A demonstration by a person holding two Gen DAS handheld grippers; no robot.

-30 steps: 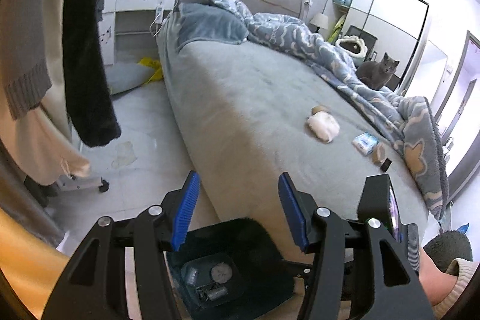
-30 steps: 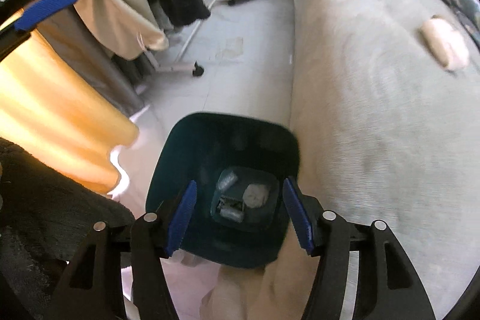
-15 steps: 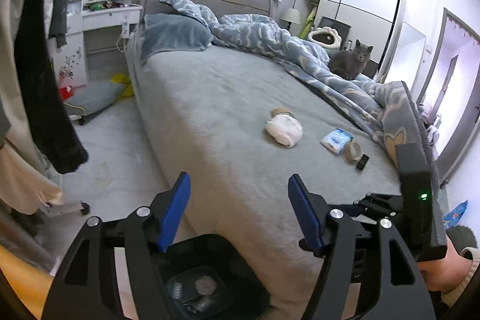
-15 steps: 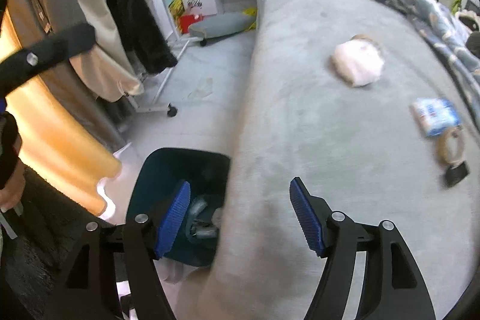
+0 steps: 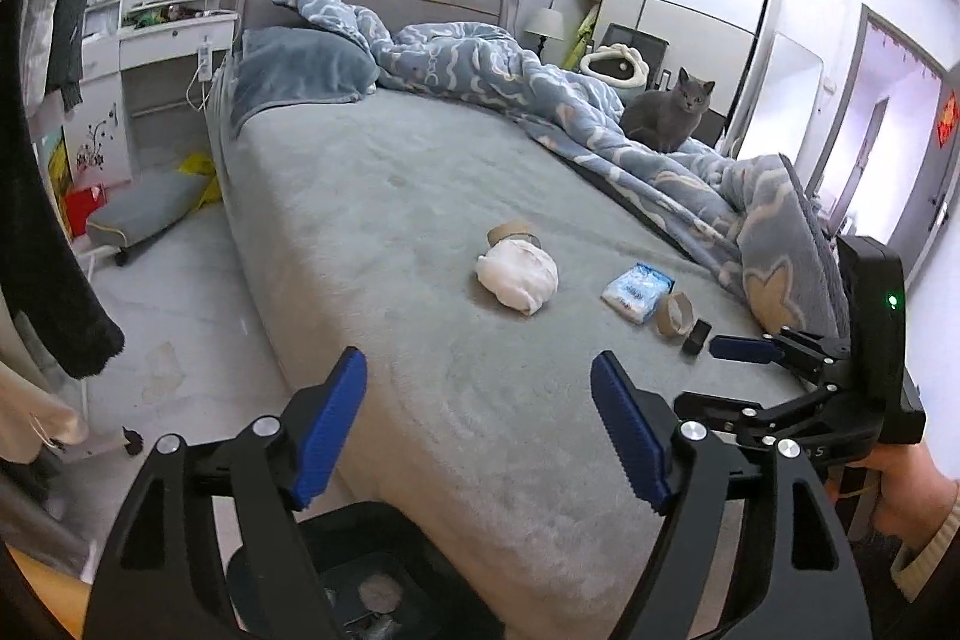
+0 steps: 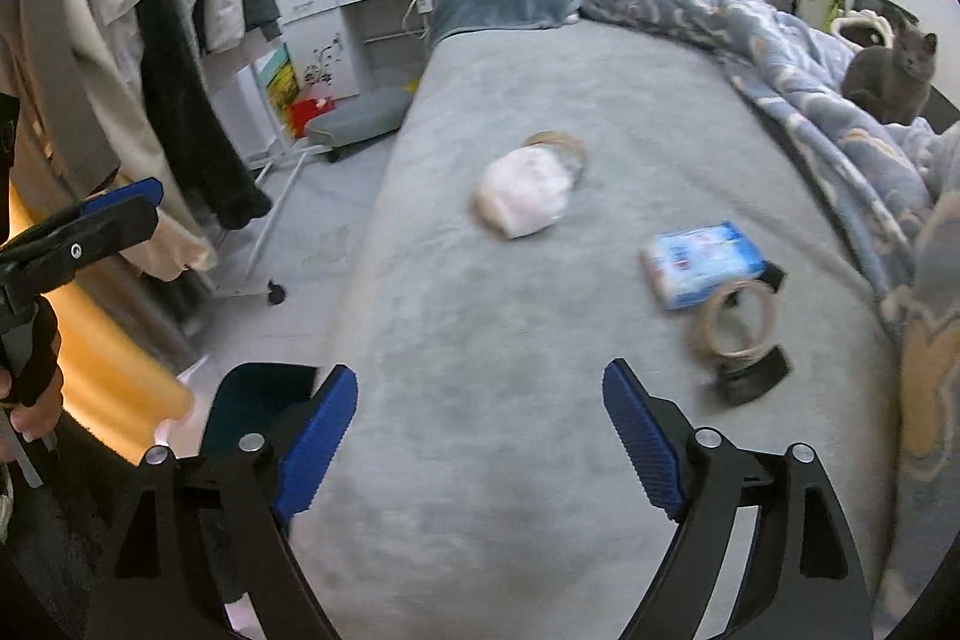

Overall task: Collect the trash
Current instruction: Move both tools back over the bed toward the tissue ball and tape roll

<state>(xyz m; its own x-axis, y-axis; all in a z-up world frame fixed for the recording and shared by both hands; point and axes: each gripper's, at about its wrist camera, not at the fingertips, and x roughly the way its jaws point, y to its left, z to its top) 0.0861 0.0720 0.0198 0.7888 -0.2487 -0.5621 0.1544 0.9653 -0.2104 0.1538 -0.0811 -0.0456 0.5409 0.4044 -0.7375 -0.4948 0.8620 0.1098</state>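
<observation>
Opening with nothing between their jaws, left hand-held gripper (image 5: 479, 421) and right hand-held gripper (image 6: 480, 436) hover above the bed (image 5: 390, 196) near a white wad (image 5: 519, 275).

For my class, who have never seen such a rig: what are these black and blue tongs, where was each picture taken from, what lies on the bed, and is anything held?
No robot: a person holds one two-finger tool per hand, each with a forward-looking fisheye camera. One picture looks along the left gripper, the other along the right gripper. Both are opening, with nothing between their fingers. On the grey bed lie a white bundle, two tape rolls, a blue packet and a small black object. A grey cat sits on the blanket. A dark bin stands beside the bed.
</observation>
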